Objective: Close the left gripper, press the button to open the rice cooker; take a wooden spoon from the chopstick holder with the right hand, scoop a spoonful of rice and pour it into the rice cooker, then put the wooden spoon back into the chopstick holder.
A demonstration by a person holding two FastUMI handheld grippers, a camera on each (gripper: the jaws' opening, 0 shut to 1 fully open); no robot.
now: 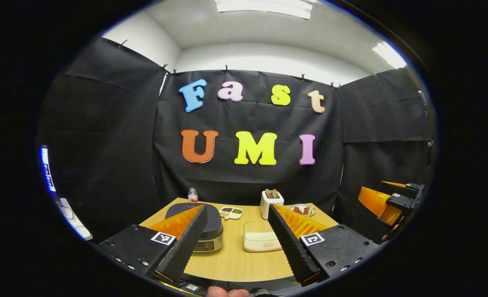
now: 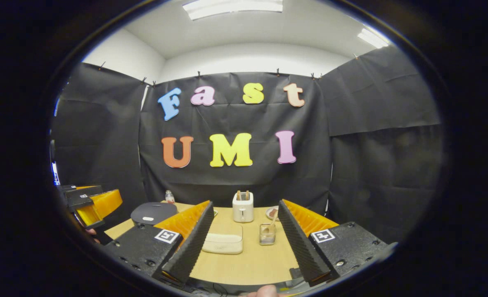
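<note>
Both grippers, left gripper (image 1: 235, 235) and right gripper (image 2: 244, 239), hovered with jaws wide apart, holding nothing. The rice cooker (image 1: 209, 231) sat lid-down on the wooden surface (image 1: 235, 260); the wooden spoon (image 2: 272, 225) stood in its chopstick holder (image 2: 267, 235).

Our black, screw-studded left gripper (image 1: 238, 237) and right gripper (image 2: 244, 237) bear square black-and-white markers at seven and four o'clock.
</note>
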